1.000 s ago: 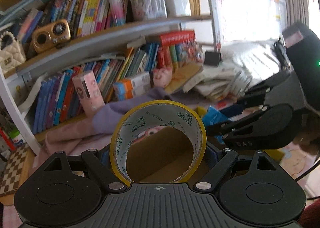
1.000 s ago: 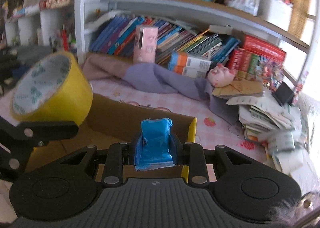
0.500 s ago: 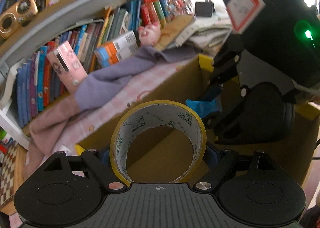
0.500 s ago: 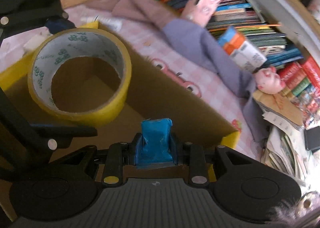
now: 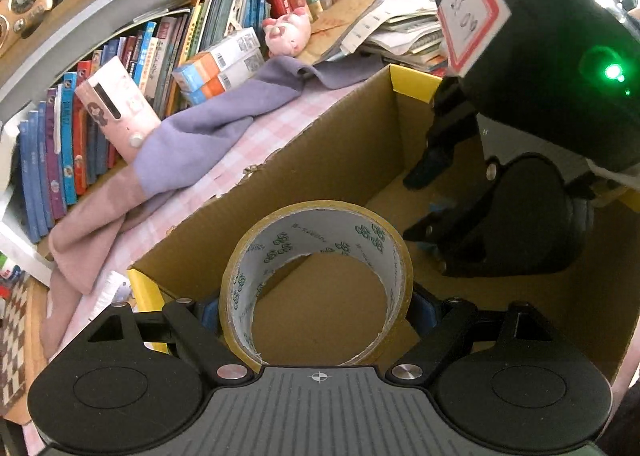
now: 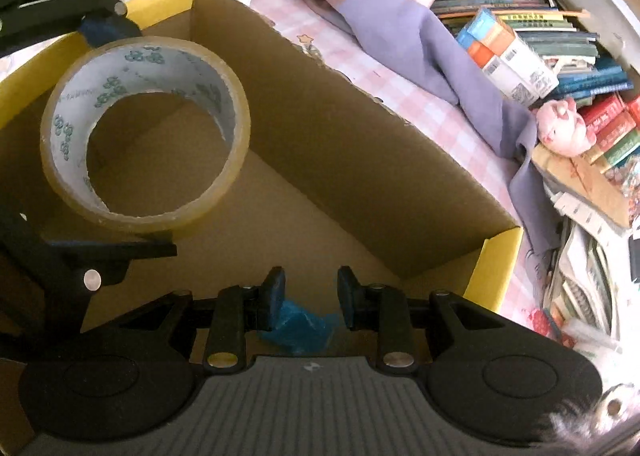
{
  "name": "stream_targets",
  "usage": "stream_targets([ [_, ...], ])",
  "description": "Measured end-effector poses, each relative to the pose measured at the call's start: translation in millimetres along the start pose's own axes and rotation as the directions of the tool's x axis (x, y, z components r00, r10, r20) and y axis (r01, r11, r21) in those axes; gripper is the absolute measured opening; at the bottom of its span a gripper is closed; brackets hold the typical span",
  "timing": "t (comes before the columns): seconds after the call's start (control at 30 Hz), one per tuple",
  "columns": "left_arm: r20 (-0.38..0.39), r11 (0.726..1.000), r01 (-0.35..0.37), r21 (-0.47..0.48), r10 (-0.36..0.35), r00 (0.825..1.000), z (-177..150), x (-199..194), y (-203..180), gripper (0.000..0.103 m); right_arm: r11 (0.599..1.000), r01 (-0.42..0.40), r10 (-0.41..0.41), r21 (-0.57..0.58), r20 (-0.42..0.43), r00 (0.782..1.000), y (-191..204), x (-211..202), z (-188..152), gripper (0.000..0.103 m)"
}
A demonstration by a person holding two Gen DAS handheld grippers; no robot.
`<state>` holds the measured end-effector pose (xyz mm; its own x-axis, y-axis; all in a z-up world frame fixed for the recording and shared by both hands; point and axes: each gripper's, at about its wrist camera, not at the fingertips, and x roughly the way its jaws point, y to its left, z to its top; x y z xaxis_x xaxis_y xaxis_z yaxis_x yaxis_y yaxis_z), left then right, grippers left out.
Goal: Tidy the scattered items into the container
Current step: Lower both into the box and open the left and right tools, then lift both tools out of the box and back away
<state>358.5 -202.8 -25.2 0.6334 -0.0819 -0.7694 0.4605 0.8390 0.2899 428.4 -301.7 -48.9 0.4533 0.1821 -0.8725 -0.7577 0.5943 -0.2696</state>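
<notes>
A yellow-edged cardboard box (image 5: 340,160) lies open under both grippers. My left gripper (image 5: 316,312) is shut on a roll of tan tape (image 5: 280,252), one pad on each side, and holds it upright low inside the box. In the right wrist view the same tape roll (image 6: 224,96) hangs at the left above the box floor (image 6: 360,160). My right gripper (image 6: 308,292) is inside the box and its jaws are opening. A crumpled blue packet (image 6: 298,330) lies below and between the parted pads, which do not press on it.
A purple and pink cloth (image 5: 192,144) is draped on the checked tablecloth beyond the box. Behind it are a pink box (image 5: 120,112), a pink pig toy (image 5: 288,32), rows of books (image 5: 240,12) and a paper pile (image 6: 580,248). A chessboard (image 5: 12,336) lies at the left.
Both grippers have sunk into the box and tilted downward. The right gripper's pads have parted and the blue packet has slipped down out of their grip. The tape stays gripped.
</notes>
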Motion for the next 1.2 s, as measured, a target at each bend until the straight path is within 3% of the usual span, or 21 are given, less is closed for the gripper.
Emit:
stream_targets([
  [0.03, -0.001, 1.000, -0.012, 0.003, 0.012, 1.000, 0, 0, -1, 0.089, 1.000, 0.008, -0.007, -0.003, 0.005, 1.000, 1, -1, 0, 0.040],
  [0.1, 0.012, 0.999, -0.045, 0.004, 0.045, 0.999, 0, -2, -3, 0.093, 1.000, 0.006, -0.006, -0.001, 0.029, 1.000, 1, -4, 0, 0.047],
  [0.2, 0.072, 0.995, -0.096, -0.010, 0.096, 0.993, -4, -10, -6, 0.099, 1.000, 0.014, -0.014, 0.007, 0.059, 0.998, 0, -9, -2, 0.048],
  [0.27, 0.099, 0.992, -0.117, -0.040, 0.120, 0.988, -6, -17, -5, 0.100, 1.000, 0.021, -0.023, 0.021, 0.082, 0.996, -2, -14, -2, 0.054],
  [0.6, 0.243, 0.963, -0.122, -0.241, 0.181, 0.953, -17, -82, 7, 0.100, 0.986, 0.016, -0.050, 0.167, 0.202, 0.978, -5, -65, -13, 0.058],
  [0.8, 0.282, 0.923, -0.119, -0.367, 0.232, 0.931, -33, -119, 10, 0.100, 0.964, 0.022, -0.102, 0.265, 0.293, 0.951, 3, -107, -24, 0.063],
  [1.0, 0.300, 0.880, -0.078, -0.469, 0.242, 0.923, -59, -145, 11, 0.100, 0.930, 0.032, -0.167, 0.367, 0.343, 0.924, 24, -135, -39, 0.065],
  [1.13, 0.280, 0.825, -0.078, -0.559, 0.277, 0.919, -81, -158, 14, 0.100, 0.895, 0.063, -0.241, 0.441, 0.362, 0.900, 40, -149, -51, 0.066],
  [1.2, 0.285, 0.813, -0.064, -0.579, 0.275, 0.918, -91, -163, 15, 0.100, 0.880, 0.080, -0.277, 0.468, 0.369, 0.887, 51, -155, -56, 0.067],
])
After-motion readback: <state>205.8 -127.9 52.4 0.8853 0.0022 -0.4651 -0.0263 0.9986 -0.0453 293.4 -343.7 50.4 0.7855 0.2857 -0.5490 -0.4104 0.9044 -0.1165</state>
